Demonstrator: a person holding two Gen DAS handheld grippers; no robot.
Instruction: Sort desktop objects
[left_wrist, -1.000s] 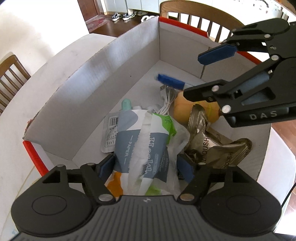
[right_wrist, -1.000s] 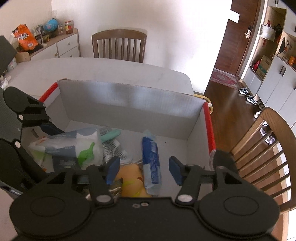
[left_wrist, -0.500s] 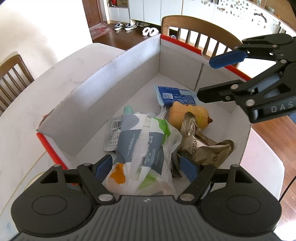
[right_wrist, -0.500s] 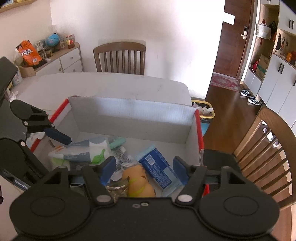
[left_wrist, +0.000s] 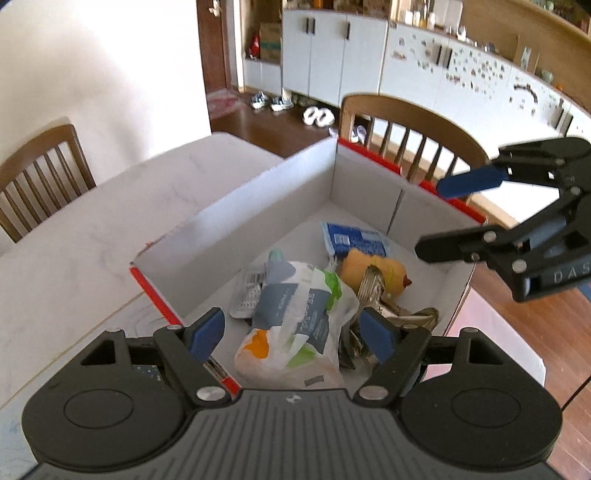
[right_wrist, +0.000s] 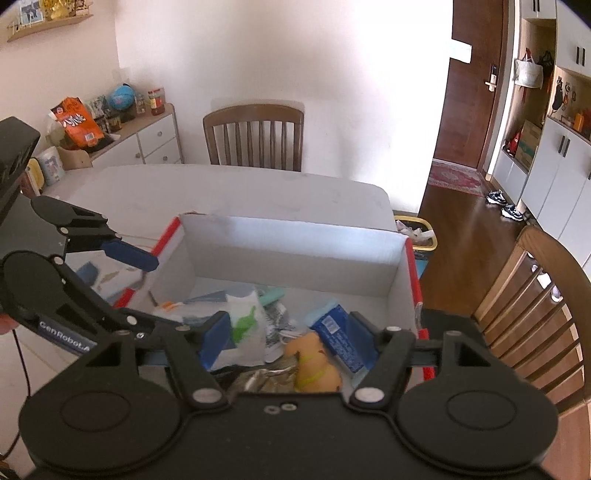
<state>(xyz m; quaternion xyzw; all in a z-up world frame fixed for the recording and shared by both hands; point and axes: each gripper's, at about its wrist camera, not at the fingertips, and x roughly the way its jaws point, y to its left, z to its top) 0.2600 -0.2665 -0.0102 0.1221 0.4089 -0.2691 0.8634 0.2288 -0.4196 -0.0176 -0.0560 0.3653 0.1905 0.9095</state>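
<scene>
A: Grippers?
B: Left gripper (left_wrist: 293, 334) and right gripper (right_wrist: 290, 341) both hang above the box (left_wrist: 258, 206), jaws spread, nothing between them.
A: Items?
B: Tissue pack (left_wrist: 295, 317), blue packet (left_wrist: 354, 240) and toy duck (left_wrist: 373, 271) lie inside the box.

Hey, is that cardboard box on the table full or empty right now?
Partly full. The cardboard box holds a white plastic bag, a blue packet and a yellow duck toy, with bare floor toward the far wall.
</scene>
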